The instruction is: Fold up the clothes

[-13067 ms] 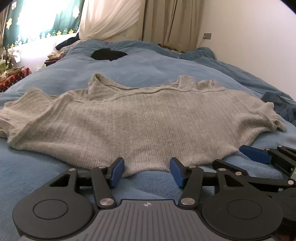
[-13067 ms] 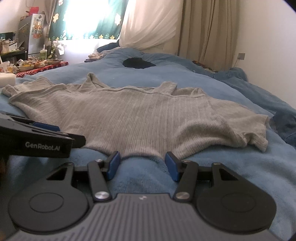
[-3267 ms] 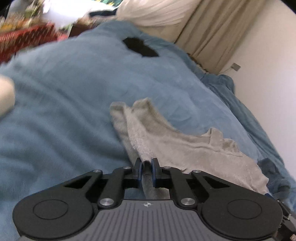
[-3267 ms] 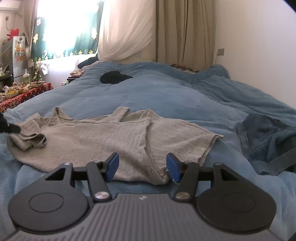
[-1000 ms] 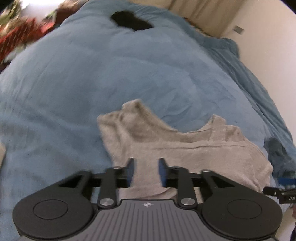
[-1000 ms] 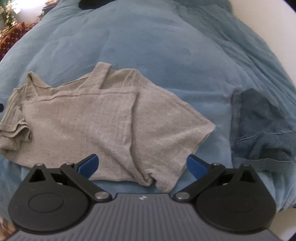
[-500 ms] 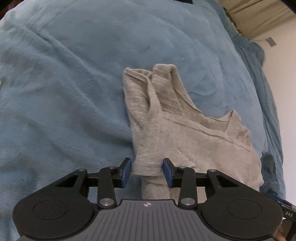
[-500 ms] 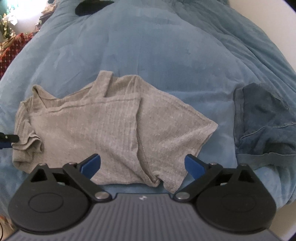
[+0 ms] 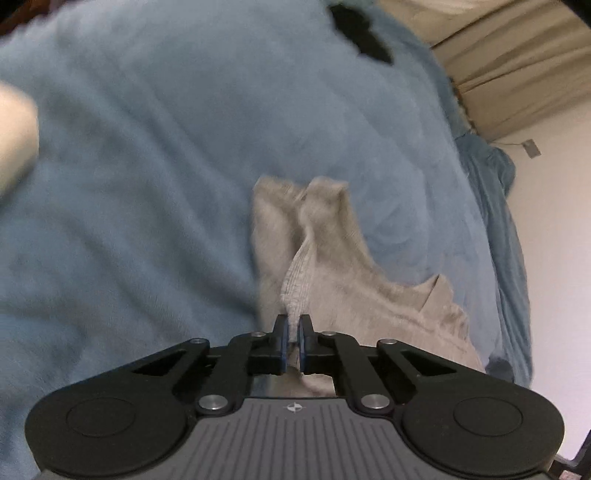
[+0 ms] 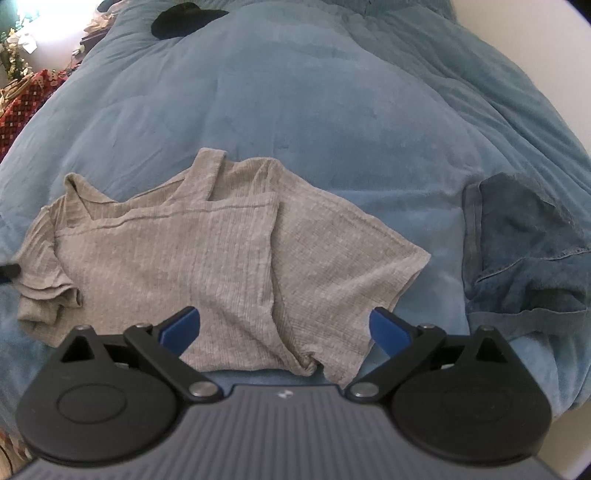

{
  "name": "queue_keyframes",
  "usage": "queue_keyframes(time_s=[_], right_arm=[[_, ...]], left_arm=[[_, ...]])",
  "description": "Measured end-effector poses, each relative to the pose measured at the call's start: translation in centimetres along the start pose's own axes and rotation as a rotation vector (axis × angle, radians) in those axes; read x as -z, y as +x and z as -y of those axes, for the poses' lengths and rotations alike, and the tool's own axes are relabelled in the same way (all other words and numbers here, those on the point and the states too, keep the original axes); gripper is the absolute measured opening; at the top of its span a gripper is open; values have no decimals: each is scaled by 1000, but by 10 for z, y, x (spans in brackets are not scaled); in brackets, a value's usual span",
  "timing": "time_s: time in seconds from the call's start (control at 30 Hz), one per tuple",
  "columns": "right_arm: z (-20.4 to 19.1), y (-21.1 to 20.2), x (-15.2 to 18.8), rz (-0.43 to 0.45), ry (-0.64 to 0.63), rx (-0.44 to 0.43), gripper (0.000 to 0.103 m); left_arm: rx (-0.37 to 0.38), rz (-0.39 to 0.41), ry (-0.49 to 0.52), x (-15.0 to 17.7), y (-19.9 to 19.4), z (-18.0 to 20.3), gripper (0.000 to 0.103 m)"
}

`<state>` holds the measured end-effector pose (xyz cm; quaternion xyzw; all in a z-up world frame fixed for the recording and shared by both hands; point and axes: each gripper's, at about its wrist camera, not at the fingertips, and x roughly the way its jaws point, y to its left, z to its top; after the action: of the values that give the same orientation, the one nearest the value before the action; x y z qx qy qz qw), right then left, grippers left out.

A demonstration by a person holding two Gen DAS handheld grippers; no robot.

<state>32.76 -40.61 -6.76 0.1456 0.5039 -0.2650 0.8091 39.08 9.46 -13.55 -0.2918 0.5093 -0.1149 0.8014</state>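
Note:
A grey ribbed sweater (image 10: 221,258) lies partly folded on the blue blanket (image 10: 332,92), its right side turned over onto the body. In the left wrist view the sweater's (image 9: 332,258) bunched left sleeve runs up into my left gripper (image 9: 291,321). Its jaws are closing, and the blue pads pinch a ridge of grey fabric between them. My right gripper (image 10: 286,325) hovers wide open over the sweater's near hem, with nothing between its fingers. A dark tip of the left gripper (image 10: 7,273) shows beside the sleeve at the left edge.
A dark blue garment (image 10: 524,251) lies crumpled to the right of the sweater. A black item (image 10: 184,14) rests at the far end of the bed. A red patterned cloth (image 10: 22,103) is off the left side. Beige curtains (image 9: 498,66) and a white wall (image 9: 554,258) stand on the right.
My left gripper's jaws have gone from apart to pinched on the sleeve fold, and its view has rolled and shifted. The right gripper has stayed wide open over the hem.

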Motion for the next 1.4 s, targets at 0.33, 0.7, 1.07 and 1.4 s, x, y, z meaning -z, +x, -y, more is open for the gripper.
queue_keyframes(time_s=[0.33,0.7,1.07,1.4], right_arm=[[-3,4,0,-13,1,-1,100],[3,4,2,-6,-5,5,100],[-3,10,6,-33,-5,-16,100],[0,5,8,-34,-6,-19,100]], left_arm=[[-21,-74,243,-19,57,103,8],[6,-45,431,-3,43,113,29],[5,-80,685,99,28,102,26],[-89,14,755,119,62,91,22]])
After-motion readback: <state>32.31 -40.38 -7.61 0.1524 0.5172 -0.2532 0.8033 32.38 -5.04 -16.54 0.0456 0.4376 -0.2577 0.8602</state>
